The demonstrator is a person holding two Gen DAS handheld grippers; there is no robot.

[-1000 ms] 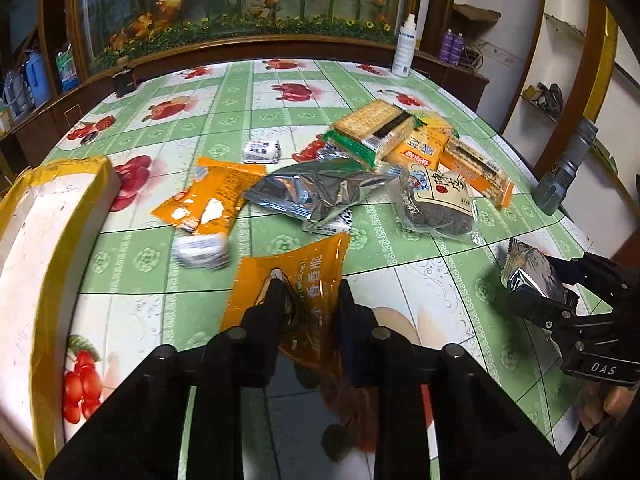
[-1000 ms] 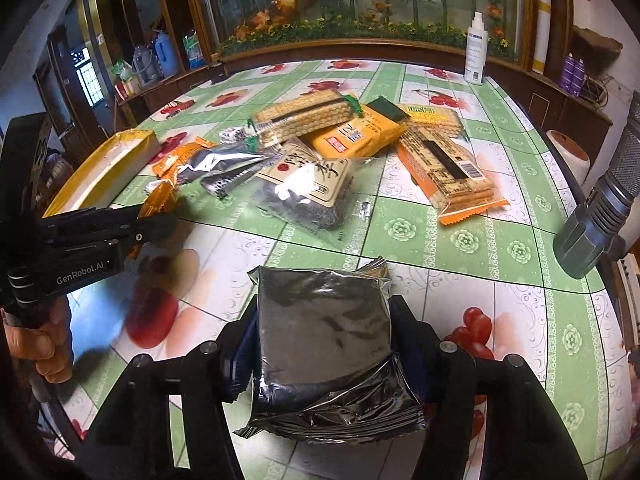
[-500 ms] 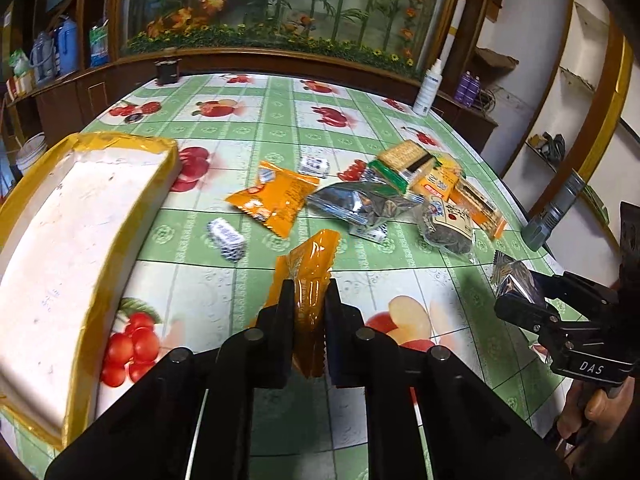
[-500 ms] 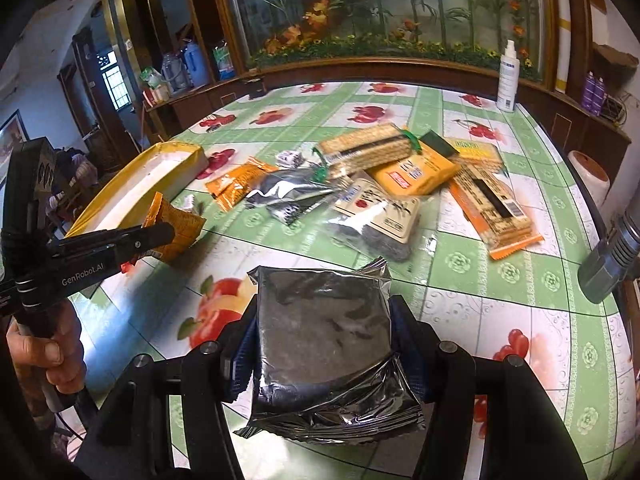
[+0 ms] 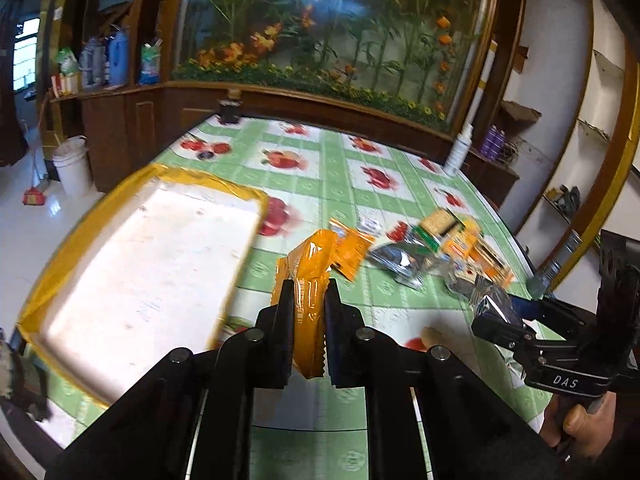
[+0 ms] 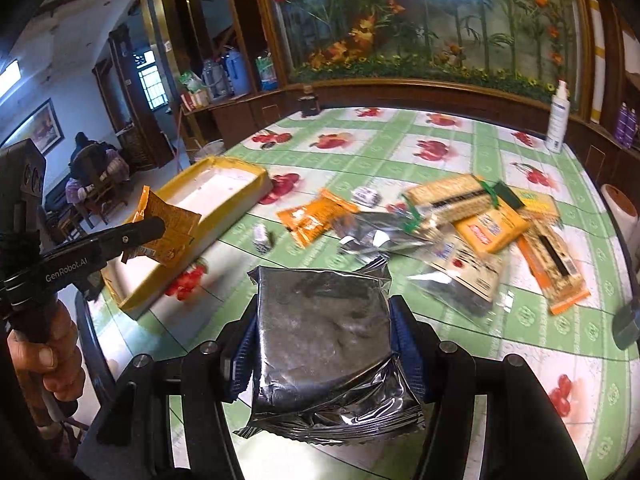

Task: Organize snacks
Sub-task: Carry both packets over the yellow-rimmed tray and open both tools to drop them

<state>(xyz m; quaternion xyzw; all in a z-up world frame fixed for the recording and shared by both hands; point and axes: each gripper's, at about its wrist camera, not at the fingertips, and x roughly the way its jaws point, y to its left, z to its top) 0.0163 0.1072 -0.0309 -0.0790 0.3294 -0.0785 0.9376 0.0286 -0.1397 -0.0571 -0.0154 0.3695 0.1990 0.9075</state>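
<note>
orange packet pinched in left gripper, above table

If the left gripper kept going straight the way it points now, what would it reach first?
Probably the tablecloth just right of the yellow-rimmed tray; the left gripper, shut on an orange packet, aims past the tray's corner. Depth is unclear.

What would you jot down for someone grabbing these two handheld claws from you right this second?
Left claw: shut on an orange snack packet, lifted off the table, near the yellow-rimmed tray.
Right claw: shut on a silver foil pack, also held above the table.
Tray: nothing visible in it, so no snack is put away yet.
Left to do: set down both held packs, then clear the pile on the green fruit-print tablecloth: orange packets, cracker packs, foil bags, small wrapped pieces.
</note>
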